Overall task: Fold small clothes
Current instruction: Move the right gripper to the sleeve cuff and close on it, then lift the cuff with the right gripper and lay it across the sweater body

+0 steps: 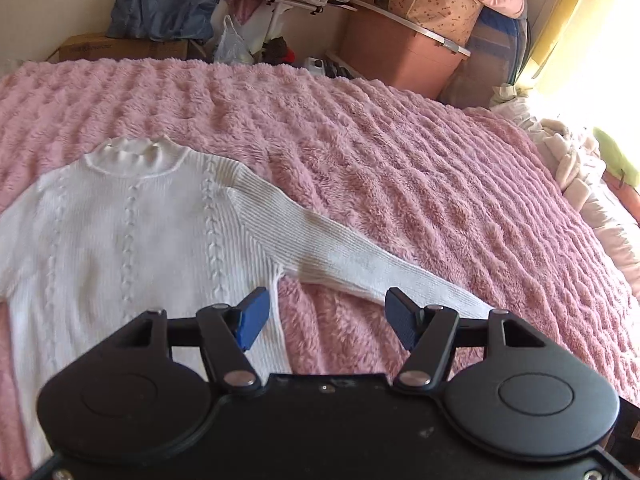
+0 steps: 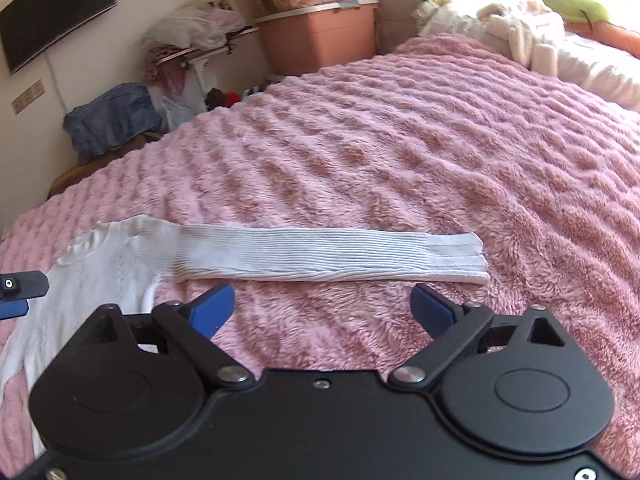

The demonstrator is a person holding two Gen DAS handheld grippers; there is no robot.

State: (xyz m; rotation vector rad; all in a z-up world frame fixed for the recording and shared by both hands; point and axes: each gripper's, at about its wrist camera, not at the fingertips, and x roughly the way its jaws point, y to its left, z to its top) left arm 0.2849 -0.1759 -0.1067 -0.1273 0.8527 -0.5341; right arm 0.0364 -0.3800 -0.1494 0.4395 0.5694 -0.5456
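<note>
White ribbed-knit sweater [image 1: 132, 236] with cable columns down the front and a small stand-up collar is lying flat, face up, on the fluffy pink bedspread [image 1: 400, 152] that is covering the whole bed. From where I am standing it is looking unfolded as yet: the body is spread smooth, and one long ribbed sleeve [image 2: 320, 258] is stretching straight out sideways across the plush, its cuff [image 2: 460, 258] lying well away from the body.

I am judging the knit to be light, soft and stretchy, with no stiffness to hold a crease, and likely to cling a little to the furry cover when dragged. The cuff end of the sleeve is seeming the sensible place to take hold for bringing it across the chest, with the hem corner or shoulder seam for the later body folds; a pinch through both layers should be keeping it from sagging.

Left gripper [image 1: 326, 318] is hovering over the sweater's side edge near the armpit, its blue-padded jaws standing wide apart and gripping nothing. Right gripper [image 2: 322, 306] is hanging just short of the sleeve's middle, jaws likewise spread wide, empty, and not touching the fabric as far as I am able to tell.
</note>
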